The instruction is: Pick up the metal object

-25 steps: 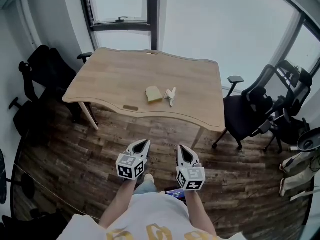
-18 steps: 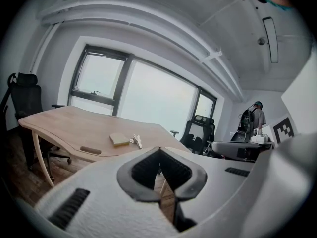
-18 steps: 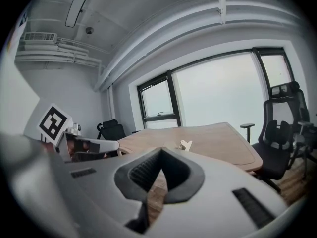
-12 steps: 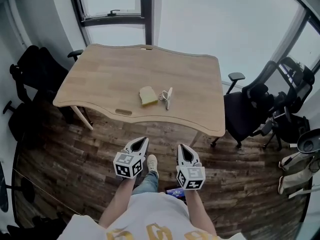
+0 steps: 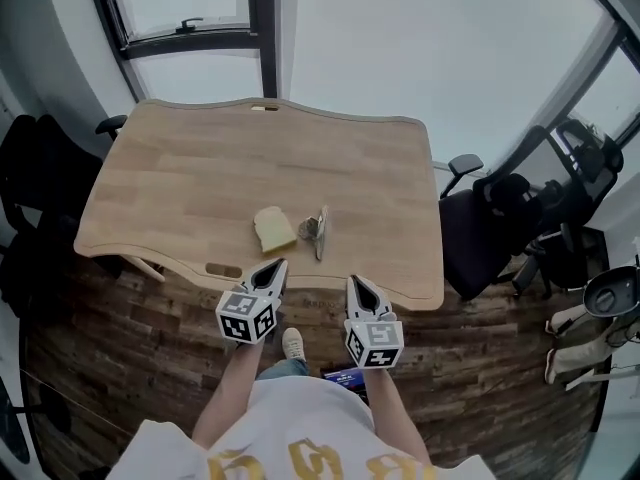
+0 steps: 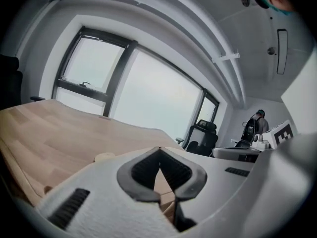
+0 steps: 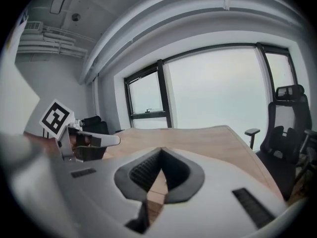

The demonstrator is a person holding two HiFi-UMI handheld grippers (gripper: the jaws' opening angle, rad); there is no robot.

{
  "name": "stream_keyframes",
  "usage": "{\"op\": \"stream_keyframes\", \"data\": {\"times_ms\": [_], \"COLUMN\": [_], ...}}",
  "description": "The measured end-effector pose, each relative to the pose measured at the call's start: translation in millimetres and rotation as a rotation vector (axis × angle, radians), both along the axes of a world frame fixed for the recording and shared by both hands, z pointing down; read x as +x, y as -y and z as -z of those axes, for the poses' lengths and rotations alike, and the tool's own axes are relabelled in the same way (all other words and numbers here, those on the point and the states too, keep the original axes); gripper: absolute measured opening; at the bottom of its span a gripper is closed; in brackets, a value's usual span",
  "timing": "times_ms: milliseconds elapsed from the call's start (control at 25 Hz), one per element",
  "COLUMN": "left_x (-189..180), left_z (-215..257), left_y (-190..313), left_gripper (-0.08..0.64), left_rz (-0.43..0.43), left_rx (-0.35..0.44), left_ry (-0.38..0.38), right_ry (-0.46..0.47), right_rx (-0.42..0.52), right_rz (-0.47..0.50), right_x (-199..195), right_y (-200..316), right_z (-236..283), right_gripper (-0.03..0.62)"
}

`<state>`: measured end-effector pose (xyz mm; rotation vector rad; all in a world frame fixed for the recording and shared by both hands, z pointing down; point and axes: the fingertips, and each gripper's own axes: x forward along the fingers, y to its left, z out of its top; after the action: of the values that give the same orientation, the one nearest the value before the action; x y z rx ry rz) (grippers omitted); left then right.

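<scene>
Approach phase, nothing grasped yet. The left gripper (image 5: 278, 266) and right gripper (image 5: 355, 282) are both empty. Each gripper view shows its 2 fingers closed tip to tip with only wood grain visible behind them.

Change over the last second: the person has stepped in. The fingers were over the floor (image 5: 120, 338), well short of the worktop (image 5: 190, 168). Now both sets of tips sit at its near edge.

The metal object (image 5: 316, 231) lies flat on the worktop just ahead of the fingers, roughly between the 2 grippers. A yellow block (image 5: 272, 230) lies just beside it, directly ahead of the left fingers. Whether the 2 touch is unclear.

Judgement: the walk-up is nearly done and the object looks within reach of either gripper. The fingers must open before any grasp. The block crowds the left side, so an approach from the right looks cleaner.
</scene>
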<state>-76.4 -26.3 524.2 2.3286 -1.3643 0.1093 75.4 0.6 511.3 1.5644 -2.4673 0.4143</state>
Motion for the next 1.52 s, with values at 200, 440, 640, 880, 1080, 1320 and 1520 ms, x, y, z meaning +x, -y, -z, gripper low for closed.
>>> {"op": "stream_keyframes", "data": {"times_ms": [200, 440, 640, 880, 1080, 1320, 1520], "left_x": [-8, -15, -16, -22, -21, -19, -14], "left_z": [-4, -4, -4, -4, -4, -18, -26], "left_y": [57, 91, 103, 113, 125, 133, 137], "left_gripper": [0.02, 0.02, 0.02, 0.02, 0.02, 0.02, 0.02], "left_rz": [-0.03, -0.037, -0.04, -0.03, -0.042, -0.041, -0.049], "left_rx": [-0.01, -0.015, -0.017, -0.024, -0.018, -0.039, -0.058], "left_ry": [-0.009, -0.036, -0.048, -0.072, -0.049, -0.039, -0.041], "right_ry": [-0.013, -0.023, -0.021, -0.009, 0.015, 0.047, 0.043], "right_rx": [-0.005, -0.008, -0.014, -0.015, -0.008, -0.015, -0.041], "right_rz": [-0.029, -0.048, -0.071, -0.059, -0.061, -0.07, -0.075], "right_x": [-9, -13, -8, -13, -14, -9, -6], "right_y": [55, 81, 91, 101, 116, 126, 129], "right_z": [-2, -2, -3, -8, -10, -17, -26], "right_gripper": [0.011, 0.011, 0.011, 0.011, 0.011, 0.011, 0.011]}}
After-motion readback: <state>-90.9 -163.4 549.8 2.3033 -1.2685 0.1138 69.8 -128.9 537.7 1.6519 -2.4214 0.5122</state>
